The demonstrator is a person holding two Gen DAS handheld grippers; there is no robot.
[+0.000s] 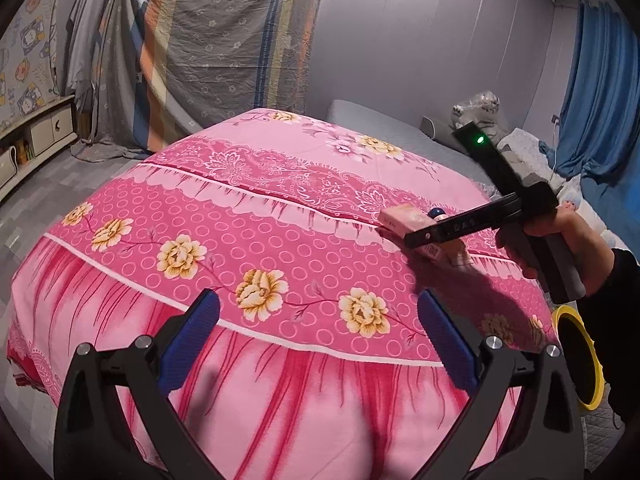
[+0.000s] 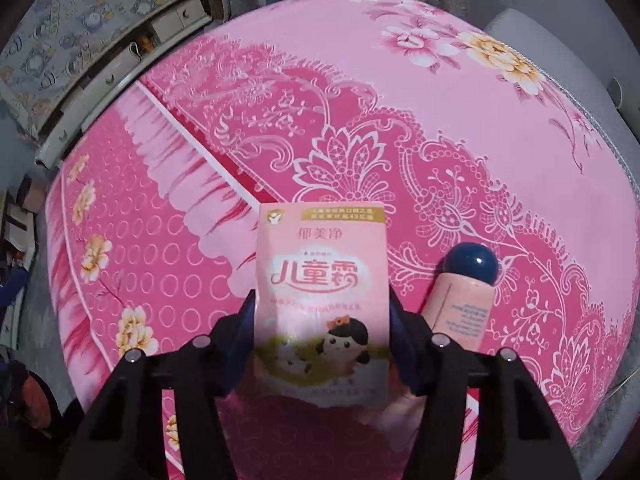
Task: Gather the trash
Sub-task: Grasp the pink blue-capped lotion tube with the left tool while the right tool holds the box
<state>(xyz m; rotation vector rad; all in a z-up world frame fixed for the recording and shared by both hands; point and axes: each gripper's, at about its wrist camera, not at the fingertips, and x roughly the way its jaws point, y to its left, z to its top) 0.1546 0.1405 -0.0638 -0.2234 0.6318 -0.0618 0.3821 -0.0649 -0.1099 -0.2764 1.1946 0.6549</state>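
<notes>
A pink cream box (image 2: 322,292) with Chinese print and a cartoon girl sits between the fingers of my right gripper (image 2: 322,320), which is shut on its sides just above the pink floral bedspread (image 2: 400,128). The box (image 1: 400,218) also shows in the left wrist view, held by the right gripper (image 1: 416,236). A pink bottle with a dark blue cap (image 2: 464,300) lies on the bedspread just right of the box. My left gripper (image 1: 320,332) is open and empty over the near edge of the bedspread (image 1: 248,216).
A yellow-rimmed black bin (image 1: 576,356) stands at the bed's right side. A grey mattress with pillows (image 1: 400,128) and blue curtains (image 1: 600,92) lie beyond. A low white cabinet (image 1: 36,136) stands left, and a hanging striped sheet (image 1: 224,48) is behind.
</notes>
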